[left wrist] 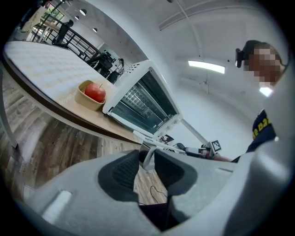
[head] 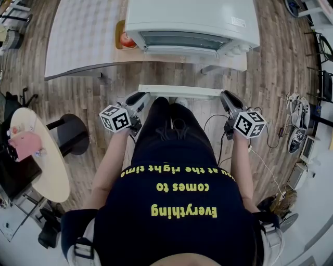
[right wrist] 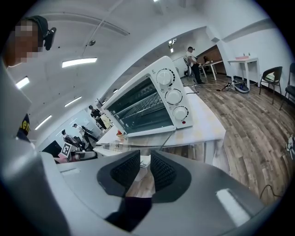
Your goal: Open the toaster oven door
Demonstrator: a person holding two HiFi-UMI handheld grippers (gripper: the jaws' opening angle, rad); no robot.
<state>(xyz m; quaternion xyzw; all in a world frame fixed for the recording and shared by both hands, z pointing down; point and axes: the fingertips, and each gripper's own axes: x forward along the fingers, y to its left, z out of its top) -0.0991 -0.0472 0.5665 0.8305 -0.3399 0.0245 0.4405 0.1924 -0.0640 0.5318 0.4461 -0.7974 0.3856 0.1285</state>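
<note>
Head view: a person stands at the near side of the table with a tool in each hand, both reaching toward the oven's front.
Table (head: 83,36): pale-topped and long, standing on a wood floor. It carries the oven on its right part and a bowl to the oven's left.
Toaster oven (head: 192,15): white, its front facing the person. The cavity is open to view, with a wire rack inside.
Door (right wrist: 138,140): clear glass, swung down and out to roughly level, jutting past the table's near edge over the floor.
Handle (head: 179,91): white bar along the door's near edge, running left to right between the two tools.
Left tool (head: 141,96): pinching the handle's left end, with a white handle post between its dark ribbed pads.
Right tool (head: 226,96): pinching the handle's right end, pads narrowly apart with the white piece between them.
Bowl (left wrist: 87,102): tan, on the table just left of the oven.
Apple (left wrist: 95,92): red, lying in the bowl.
Knobs (right wrist: 174,96): three, white, stacked on the right of the oven's front.
</note>
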